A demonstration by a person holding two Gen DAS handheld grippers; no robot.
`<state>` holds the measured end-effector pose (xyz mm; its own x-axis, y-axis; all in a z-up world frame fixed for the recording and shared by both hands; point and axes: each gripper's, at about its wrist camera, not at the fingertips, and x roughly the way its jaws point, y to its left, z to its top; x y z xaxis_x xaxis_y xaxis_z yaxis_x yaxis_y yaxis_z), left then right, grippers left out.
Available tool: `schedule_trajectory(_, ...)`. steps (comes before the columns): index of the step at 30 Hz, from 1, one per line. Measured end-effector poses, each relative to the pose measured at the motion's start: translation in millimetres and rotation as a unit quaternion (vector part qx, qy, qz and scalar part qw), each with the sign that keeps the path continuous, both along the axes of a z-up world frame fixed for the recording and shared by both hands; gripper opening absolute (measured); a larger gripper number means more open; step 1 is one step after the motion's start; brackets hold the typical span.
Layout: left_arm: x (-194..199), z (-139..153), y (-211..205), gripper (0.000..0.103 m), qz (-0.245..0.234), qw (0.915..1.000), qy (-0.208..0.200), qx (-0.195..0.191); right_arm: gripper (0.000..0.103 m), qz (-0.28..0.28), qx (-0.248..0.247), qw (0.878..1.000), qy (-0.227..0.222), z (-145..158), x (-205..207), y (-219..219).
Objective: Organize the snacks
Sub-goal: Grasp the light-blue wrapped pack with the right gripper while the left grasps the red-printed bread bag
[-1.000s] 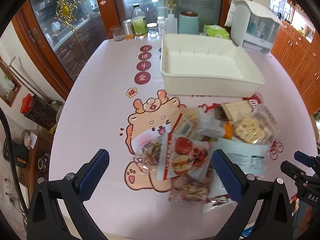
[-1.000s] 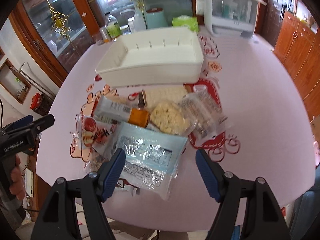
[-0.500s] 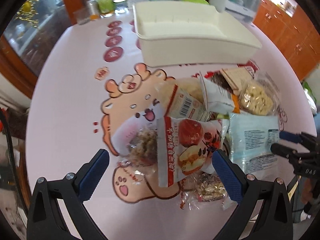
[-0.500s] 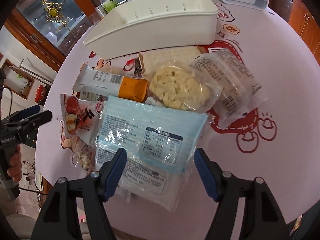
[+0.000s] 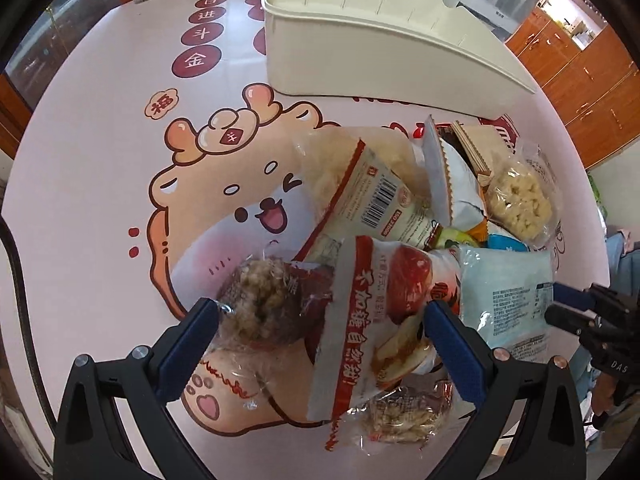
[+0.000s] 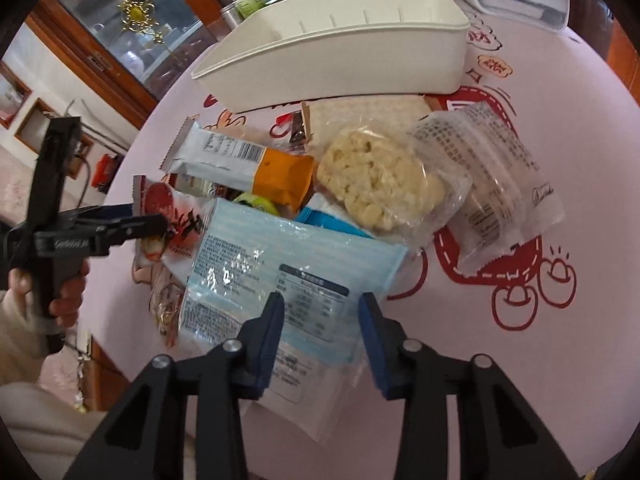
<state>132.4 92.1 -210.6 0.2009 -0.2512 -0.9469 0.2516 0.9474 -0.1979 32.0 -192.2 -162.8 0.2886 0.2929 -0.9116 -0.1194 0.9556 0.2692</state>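
Right claw (image 6: pixel 321 312) astride glossy pale-blue striped packet (image 6: pixel 280 256); label upward

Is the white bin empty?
Cannot tell fully: the visible part of the bin shows no snacks; every packet in view lies on the table.

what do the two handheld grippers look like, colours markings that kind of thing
Both are black, angular frames with silver screws at the joints and blue ribbed pads on the fingers. The left gripper appears in the right wrist view as a pistol-grip handle with faint grey lettering, held by a hand in a cream sleeve. The right gripper carries white letters "DAS" in the left wrist view.
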Motion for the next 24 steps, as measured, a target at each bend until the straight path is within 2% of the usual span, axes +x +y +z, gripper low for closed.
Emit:
schedule_trajectory(6,2.0,-1.8,2.2,0.102,-0.009,0.9999,0.008,0.002,0.038,-0.009,0.017,1.000,0.018,-3.2,-11.3,-14.7)
schedule_trajectory(13,-7.3,10.8,-7.8,0.102,-0.043,0.9990,-0.010,0.010,0.038,-0.036,0.033,0.998,0.027,-4.5,-16.7,-33.9)
schedule_trajectory(15,-8.1,13.4,-10.8,0.102,-0.050,0.9986,-0.016,0.012,0.038,-0.046,0.055,0.997,0.027,-1.9,-16.2,-41.7)
schedule_trajectory(19,-6.9,11.5,-13.8,0.102,-0.056,0.9982,-0.015,0.016,0.040,-0.065,0.053,0.996,0.027,0.4,-16.5,-52.6)
schedule_trajectory(24,-2.4,4.3,-15.3,0.102,-0.057,0.9984,-0.002,0.001,0.041,-0.082,0.081,0.991,0.062,-19.2,-17.2,-63.0)
